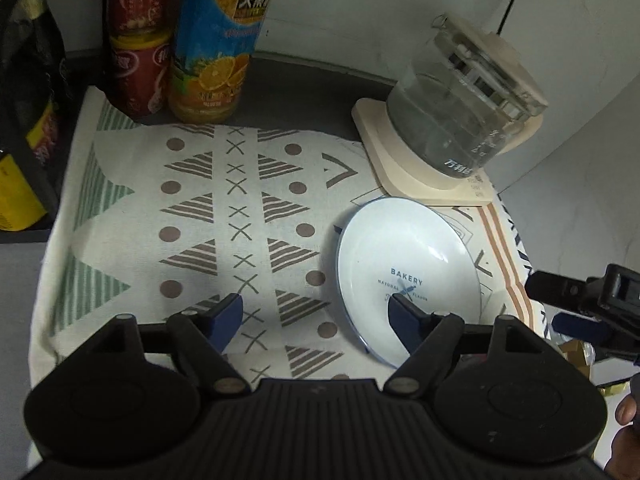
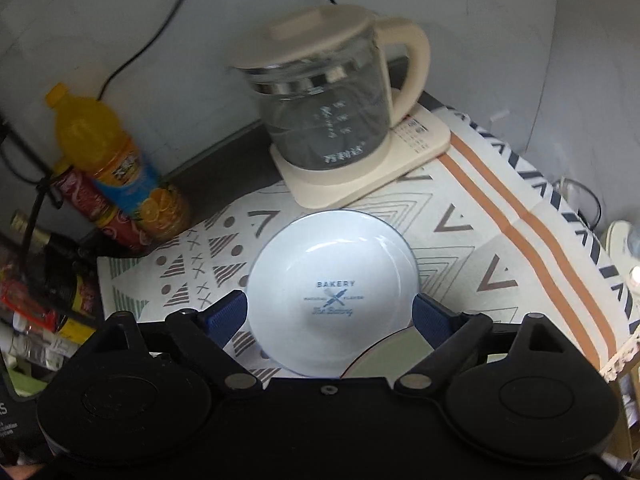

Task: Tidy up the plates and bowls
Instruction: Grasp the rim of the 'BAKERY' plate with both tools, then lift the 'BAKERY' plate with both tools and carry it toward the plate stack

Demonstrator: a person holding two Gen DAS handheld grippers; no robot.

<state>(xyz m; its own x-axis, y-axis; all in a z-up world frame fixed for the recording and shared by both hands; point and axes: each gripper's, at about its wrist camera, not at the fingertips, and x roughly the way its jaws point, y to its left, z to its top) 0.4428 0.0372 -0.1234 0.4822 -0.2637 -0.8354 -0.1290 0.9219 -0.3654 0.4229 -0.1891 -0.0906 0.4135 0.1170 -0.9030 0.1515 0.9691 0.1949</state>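
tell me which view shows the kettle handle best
The right wrist view: the kettle stands upright behind the white bowl with its cream handle in full profile. In the left wrist view the kettle appears tilted by the fisheye, its handle mostly hidden.

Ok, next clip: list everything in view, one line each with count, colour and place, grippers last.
bowl: 1, white with blue BAKERY print, on the cloth, centre.
plate: 1, pale green, only an edge shows beside the bowl, near the right gripper.
cloth: 1, cream with brown and green patterns, covering the table.
kettle: 1, clear glass with cream lid and handle, on a cream base at the back.
juice bottle: 1, orange, back left.
red bottle: 1, red label, next to the juice bottle.
left gripper: black with blue pads, open, empty.
right gripper: black with blue pads, open, either side of the bowl.
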